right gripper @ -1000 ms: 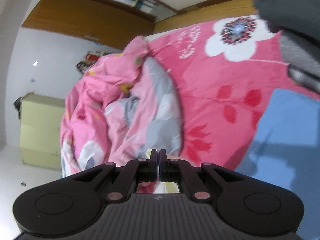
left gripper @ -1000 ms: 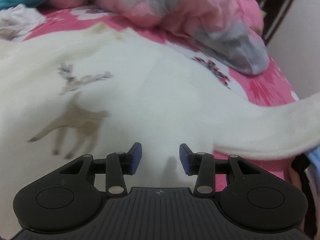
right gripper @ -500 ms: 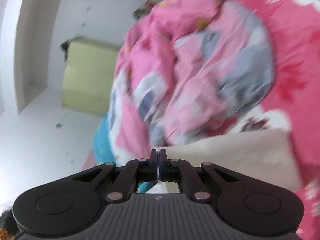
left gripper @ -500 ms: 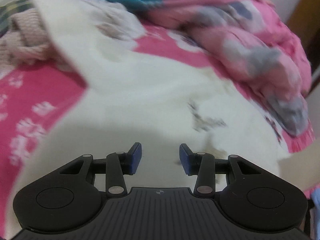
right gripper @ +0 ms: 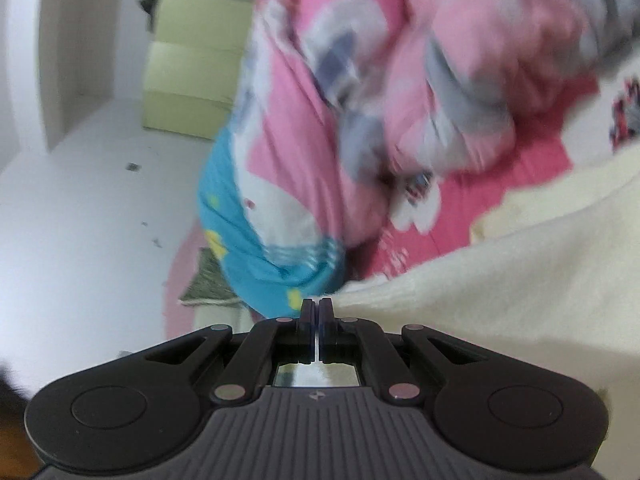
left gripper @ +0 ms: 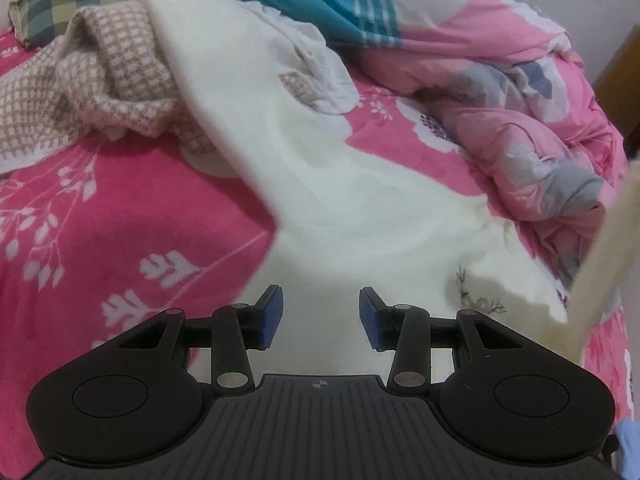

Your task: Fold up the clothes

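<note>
A cream fleece garment [left gripper: 340, 208] with a small deer print lies spread on the pink floral bedsheet [left gripper: 100, 232]. My left gripper [left gripper: 320, 316] is open and empty, just above the garment's near part. My right gripper [right gripper: 316, 312] is shut on an edge of the same cream garment [right gripper: 500, 292], which stretches away to the right in its view. A lifted cream strip [left gripper: 604, 264] shows at the right edge of the left wrist view.
A beige checked garment [left gripper: 88, 80] and a green plaid item [left gripper: 60, 0] lie at the back left. A crumpled pink, grey and blue quilt [left gripper: 500, 92] fills the back right. A white cloth [left gripper: 320, 68] lies beside the quilt. A pale green cabinet [right gripper: 192, 64] stands on the floor.
The left gripper has swung left across the garment, still open, so the checked garment and plaid item came into view. The right gripper, still shut, has carried the cream edge up and over.
</note>
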Demonstrator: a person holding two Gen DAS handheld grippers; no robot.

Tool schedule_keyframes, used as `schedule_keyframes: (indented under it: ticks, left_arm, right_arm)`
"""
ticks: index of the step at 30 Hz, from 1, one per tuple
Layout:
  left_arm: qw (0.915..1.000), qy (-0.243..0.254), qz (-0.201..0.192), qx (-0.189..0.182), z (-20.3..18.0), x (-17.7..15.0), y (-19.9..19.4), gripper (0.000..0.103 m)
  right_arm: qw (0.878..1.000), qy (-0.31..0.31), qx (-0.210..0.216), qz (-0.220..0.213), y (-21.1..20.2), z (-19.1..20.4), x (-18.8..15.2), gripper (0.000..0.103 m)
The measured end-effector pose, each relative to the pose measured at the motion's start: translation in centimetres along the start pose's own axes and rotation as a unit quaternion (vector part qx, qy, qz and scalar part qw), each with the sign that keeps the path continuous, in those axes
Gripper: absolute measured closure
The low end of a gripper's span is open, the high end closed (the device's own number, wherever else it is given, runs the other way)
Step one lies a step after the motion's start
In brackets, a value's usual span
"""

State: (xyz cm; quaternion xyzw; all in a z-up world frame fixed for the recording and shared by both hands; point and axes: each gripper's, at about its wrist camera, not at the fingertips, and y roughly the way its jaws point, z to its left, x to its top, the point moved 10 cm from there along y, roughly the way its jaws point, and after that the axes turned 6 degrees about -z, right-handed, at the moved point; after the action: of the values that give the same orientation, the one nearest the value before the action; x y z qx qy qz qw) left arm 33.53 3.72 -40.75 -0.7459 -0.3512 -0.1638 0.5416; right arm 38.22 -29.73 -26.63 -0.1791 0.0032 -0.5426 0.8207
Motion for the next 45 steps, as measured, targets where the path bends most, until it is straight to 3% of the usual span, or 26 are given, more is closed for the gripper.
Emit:
schedule_keyframes:
  ticks: [5,8,11,13,16,18,19,22,23,29,34,39,42,44,45]
  left_arm:
    - [0.9998,0.003,0.019,-0.01,0.9,-0.4,1.4,0.061]
    - [0.9994,0.005,0.031,-0.017,1.3,-0.7,2.3,0.061]
    - [0.9986,0.008,0.045,-0.026,1.4,-1.0,3.3,0.061]
    - [0.9978,0.014,0.052,-0.038,0.6,-1.1,4.1,0.061]
    - [0.9961,0.025,0.057,-0.062,-1.0,-0.9,5.2,0.059]
    - [0.9947,0.028,0.061,-0.079,-2.4,-0.8,6.1,0.059]
    - [0.9939,0.028,0.063,-0.086,-3.0,-0.7,6.6,0.059]
    - [0.9913,0.022,0.069,-0.11,-5.4,-0.3,8.1,0.059]
    - [0.9904,0.022,0.071,-0.117,-6.2,-0.3,8.7,0.058]
    - [0.9859,-0.008,0.114,-0.122,-9.4,-1.3,13.4,0.05]
    - [0.9889,-0.034,0.101,-0.103,-10.6,-1.3,14.9,0.049]
    - [0.995,-0.01,0.059,-0.08,-11.9,-0.9,14.7,0.061]
    - [0.9972,0.007,0.042,-0.062,-12.6,-0.9,15.0,0.075]
    - [0.9978,0.022,0.028,-0.056,-13.1,-0.8,15.1,0.09]
    - [0.998,0.03,0.02,-0.052,-13.4,-0.8,15.0,0.092]
  right_arm:
    - [0.999,0.003,-0.03,0.034,5.9,-3.5,-4.2,0.103]
    - [0.995,-0.029,-0.051,0.075,9.9,-6.2,-6.5,0.101]
    - [0.981,-0.095,-0.11,0.127,13.6,-10.7,-8.7,0.09]
    - [0.97,-0.137,-0.155,0.125,14.4,-12.8,-8.4,0.088]
    - [0.975,-0.172,-0.124,0.072,11.9,-11.2,-5.8,0.088]
    - [0.968,-0.216,-0.114,0.052,9.1,-9.7,-4.9,0.088]
    - [0.96,-0.247,-0.119,0.047,7.7,-9.3,-4.8,0.088]
    - [0.918,-0.353,-0.176,0.051,3.0,-9.4,-5.5,0.088]
    - [0.913,-0.359,-0.189,0.052,1.3,-9.8,-5.8,0.088]
    - [0.915,-0.272,-0.297,0.013,-10.1,-15.0,-4.7,0.088]
    - [0.908,-0.235,-0.347,-0.02,-15.3,-18.5,-3.7,0.088]
    - [0.884,-0.291,-0.366,-0.019,-16.8,-19.3,-4.3,0.088]
    - [0.874,-0.319,-0.366,-0.007,-16.1,-19.4,-5.0,0.089]
    - [0.872,-0.329,-0.362,0.0,-15.4,-19.4,-5.5,0.089]
    - [0.871,-0.333,-0.361,0.0,-15.3,-19.5,-5.7,0.089]
